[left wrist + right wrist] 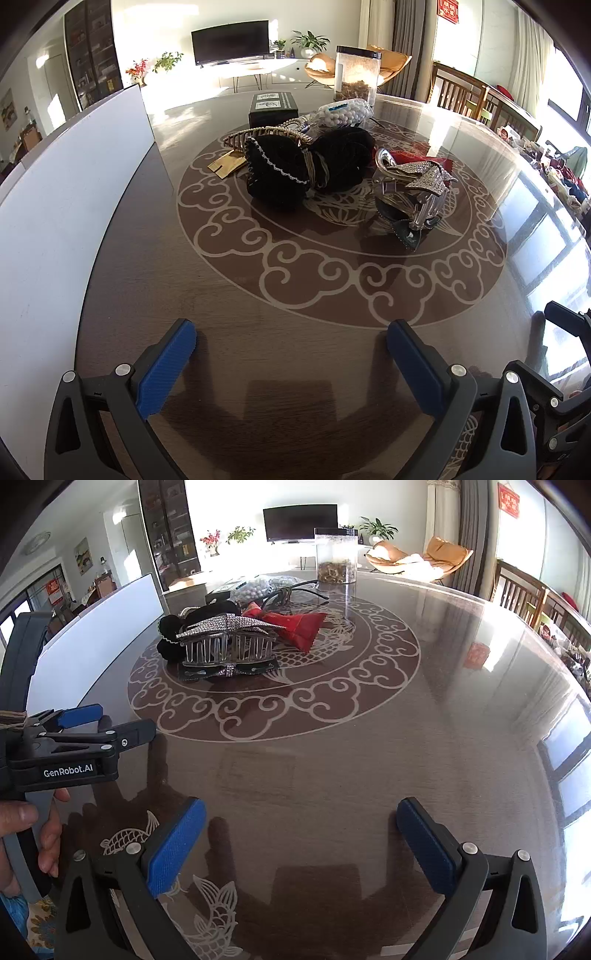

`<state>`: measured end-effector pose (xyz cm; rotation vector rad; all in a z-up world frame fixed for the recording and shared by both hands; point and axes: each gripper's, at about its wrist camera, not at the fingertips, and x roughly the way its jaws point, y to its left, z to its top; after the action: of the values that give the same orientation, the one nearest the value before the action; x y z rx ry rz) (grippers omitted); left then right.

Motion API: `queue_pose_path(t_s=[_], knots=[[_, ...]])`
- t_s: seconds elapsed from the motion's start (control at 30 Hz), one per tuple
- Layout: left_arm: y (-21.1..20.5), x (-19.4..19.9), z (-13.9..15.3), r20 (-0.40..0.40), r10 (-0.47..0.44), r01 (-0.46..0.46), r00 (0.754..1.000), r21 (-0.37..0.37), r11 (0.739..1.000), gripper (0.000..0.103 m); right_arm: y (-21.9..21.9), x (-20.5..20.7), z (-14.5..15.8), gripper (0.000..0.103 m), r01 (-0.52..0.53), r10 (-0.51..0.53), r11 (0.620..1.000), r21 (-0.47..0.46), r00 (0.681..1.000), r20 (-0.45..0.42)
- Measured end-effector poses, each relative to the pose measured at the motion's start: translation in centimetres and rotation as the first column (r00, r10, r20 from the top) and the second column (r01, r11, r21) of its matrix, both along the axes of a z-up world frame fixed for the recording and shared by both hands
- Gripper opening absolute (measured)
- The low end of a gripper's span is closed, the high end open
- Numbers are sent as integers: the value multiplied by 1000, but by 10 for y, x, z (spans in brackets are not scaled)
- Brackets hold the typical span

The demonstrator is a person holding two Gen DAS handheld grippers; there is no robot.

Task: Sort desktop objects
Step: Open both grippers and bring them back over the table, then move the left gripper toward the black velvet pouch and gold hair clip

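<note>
both grippers hung low over the near edge of the table, well short of the pile at its centre. the left gripper had its jaws spread wide with nothing between them, and the right gripper stood the same, empty and wide apart.

the things to sort lay heaped on the table's round pattern: a black velvet bow leaning on a gold claw clip, a rhinestone claw clip stacked on a flat dark clip, a red pouch behind it, and a bag of white beads by a dark box. a clear canister stood farther back, a white board at the left.

the risk, as i judged it, lay in the crowding: closing on the rhinestone clip could drag the clip beneath, and its slick curved teeth might slip from the pads. the glossy table would let nudged pieces slide.
</note>
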<state>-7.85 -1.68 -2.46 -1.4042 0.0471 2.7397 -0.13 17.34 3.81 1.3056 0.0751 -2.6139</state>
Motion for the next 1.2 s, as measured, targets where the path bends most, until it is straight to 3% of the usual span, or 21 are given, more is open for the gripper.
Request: queue_pose_path(t_s=[0.33, 1.2], knots=[[0, 0, 0, 0, 0, 0, 1000, 0, 1000, 103, -8, 0, -3, 103, -6, 6, 998, 58, 1000, 2], [0, 0, 0, 1, 0, 0, 1000, 0, 1000, 103, -8, -1, -3, 103, -5, 5, 998, 59, 1000, 2]])
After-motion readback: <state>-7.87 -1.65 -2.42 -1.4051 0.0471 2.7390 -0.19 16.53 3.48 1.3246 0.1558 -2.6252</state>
